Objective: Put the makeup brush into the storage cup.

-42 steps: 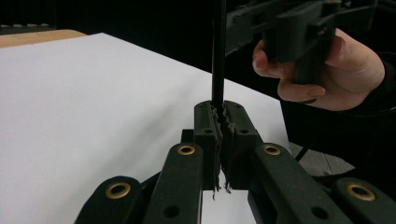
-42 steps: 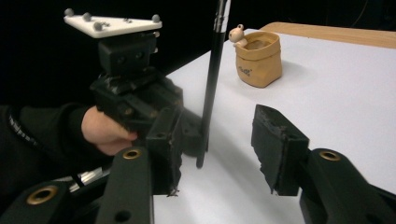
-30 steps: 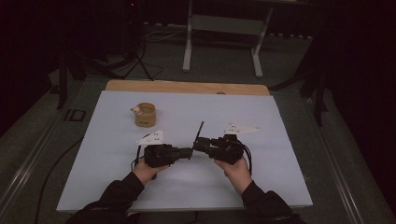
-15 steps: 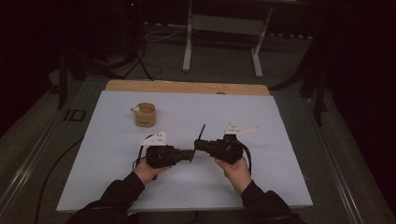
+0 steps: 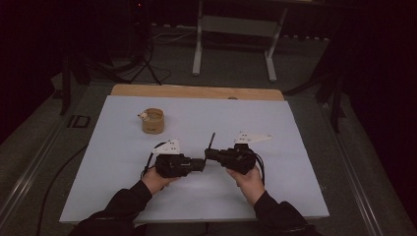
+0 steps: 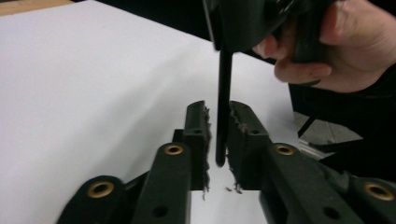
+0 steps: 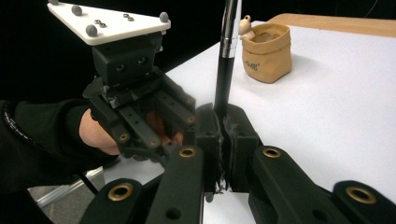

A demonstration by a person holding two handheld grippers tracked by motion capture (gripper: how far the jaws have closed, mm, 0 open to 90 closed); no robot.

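My right gripper [image 5: 209, 154] [image 7: 223, 112] is shut on a slim black pen [image 5: 212, 141] [image 7: 224, 79] with a silver band, and the pen rises up and away from its jaws. The left gripper [image 5: 202, 164] [image 6: 218, 106] faces it nose to nose over the white table top [image 5: 295, 147]. In the left gripper view the pen [image 6: 223, 107] hangs down between the left jaws. They stand slightly apart, with a thin gap on one side of the pen. Both grippers sit in a person's hands near the table's front middle.
A small tan sack-shaped pot [image 5: 153, 121] [image 7: 267, 53] with a tiny figure on its rim stands at the back left of the table. A wooden strip [image 5: 196, 92] runs along the far edge. Metal stand legs [image 5: 268, 59] and cables lie on the floor beyond.
Both hands have drifted very slightly toward the person with the pen still between the grippers. Nothing else has moved.
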